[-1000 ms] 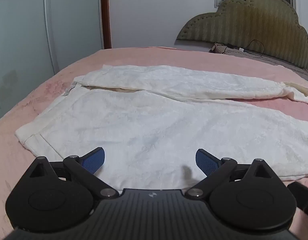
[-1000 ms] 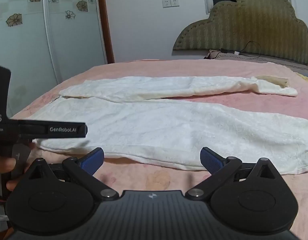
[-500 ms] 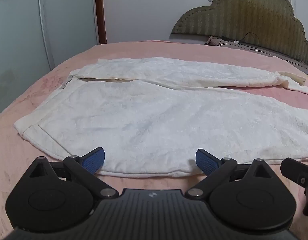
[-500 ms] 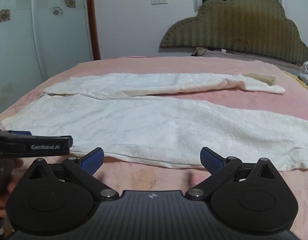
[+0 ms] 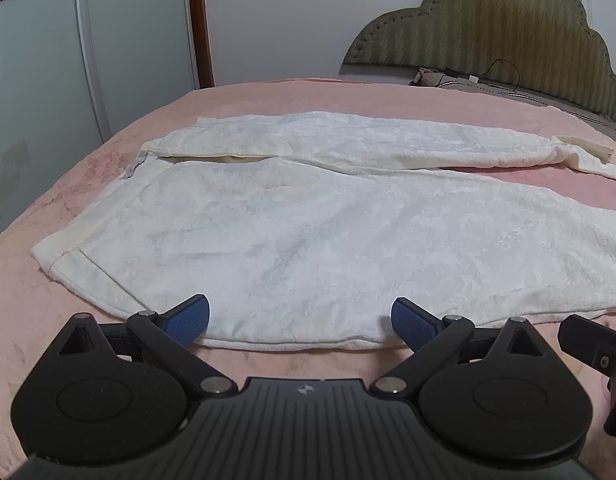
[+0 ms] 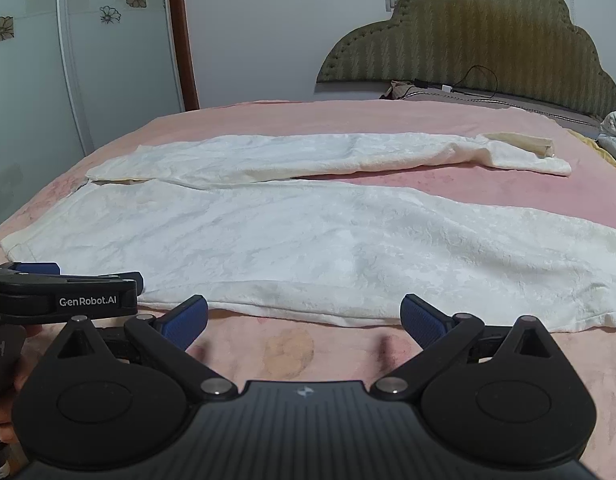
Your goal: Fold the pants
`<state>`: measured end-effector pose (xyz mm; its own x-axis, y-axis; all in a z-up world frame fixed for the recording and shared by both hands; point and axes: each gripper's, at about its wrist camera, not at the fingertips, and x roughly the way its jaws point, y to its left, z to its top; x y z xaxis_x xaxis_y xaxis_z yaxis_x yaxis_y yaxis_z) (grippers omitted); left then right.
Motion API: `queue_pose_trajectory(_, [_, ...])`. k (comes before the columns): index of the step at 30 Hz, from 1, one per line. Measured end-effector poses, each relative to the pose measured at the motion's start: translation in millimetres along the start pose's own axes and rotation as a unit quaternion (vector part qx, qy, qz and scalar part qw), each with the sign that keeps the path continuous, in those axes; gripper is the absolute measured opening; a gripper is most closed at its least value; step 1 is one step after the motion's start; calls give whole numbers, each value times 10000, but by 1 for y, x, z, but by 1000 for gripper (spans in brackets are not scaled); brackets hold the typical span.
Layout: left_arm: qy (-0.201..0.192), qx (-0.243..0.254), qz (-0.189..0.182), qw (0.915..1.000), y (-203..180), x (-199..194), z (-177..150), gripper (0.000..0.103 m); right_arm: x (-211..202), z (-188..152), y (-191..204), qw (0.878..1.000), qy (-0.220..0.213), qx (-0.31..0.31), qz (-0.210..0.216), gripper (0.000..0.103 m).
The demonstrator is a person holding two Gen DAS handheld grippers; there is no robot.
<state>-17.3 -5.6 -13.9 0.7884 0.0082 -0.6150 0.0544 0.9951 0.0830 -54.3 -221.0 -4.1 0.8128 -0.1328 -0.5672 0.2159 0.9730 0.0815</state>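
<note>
The white fleece pants (image 5: pixel 308 232) lie spread flat on the pink bedspread (image 5: pixel 292 92) of the bed, waistband toward the left side, the two legs running off to the right and parting in a narrow V. The far leg ends in a turned-back cuff (image 6: pixel 524 148) near the padded olive headboard (image 6: pixel 468 32); the near leg runs past the right edge of both views.

My left gripper (image 5: pixel 300 320) hangs low at the near hem of the pants, jaws spread wide and holding nothing; the blue pads (image 5: pixel 188 320) sit just at the fabric's edge, over the seat area close to the waistband corner. I cannot tell whether the pads touch the cloth.

My right gripper (image 6: pixel 304 320) is likewise released and empty, its jaws wide apart over bare bedspread just short of the near leg's edge. In the right wrist view the left gripper shows from the side at the left, my hand (image 6: pixel 4 412) wrapped on its handle.

A wardrobe door with flower decals (image 6: pixel 28 80) stands to the left, and a charging cable (image 6: pixel 472 80) lies by the headboard
</note>
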Motion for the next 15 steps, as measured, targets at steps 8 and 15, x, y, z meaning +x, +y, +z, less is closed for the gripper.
queue_pose_trajectory(8, [18,-1,5,10000,1,0,0,99,3,-2,1,10000,80,8,43,103])
queue_pose_trajectory(15, [-5,-17,4,10000,1,-1,-2,99,4,-2,0,9998,145,50,90,103])
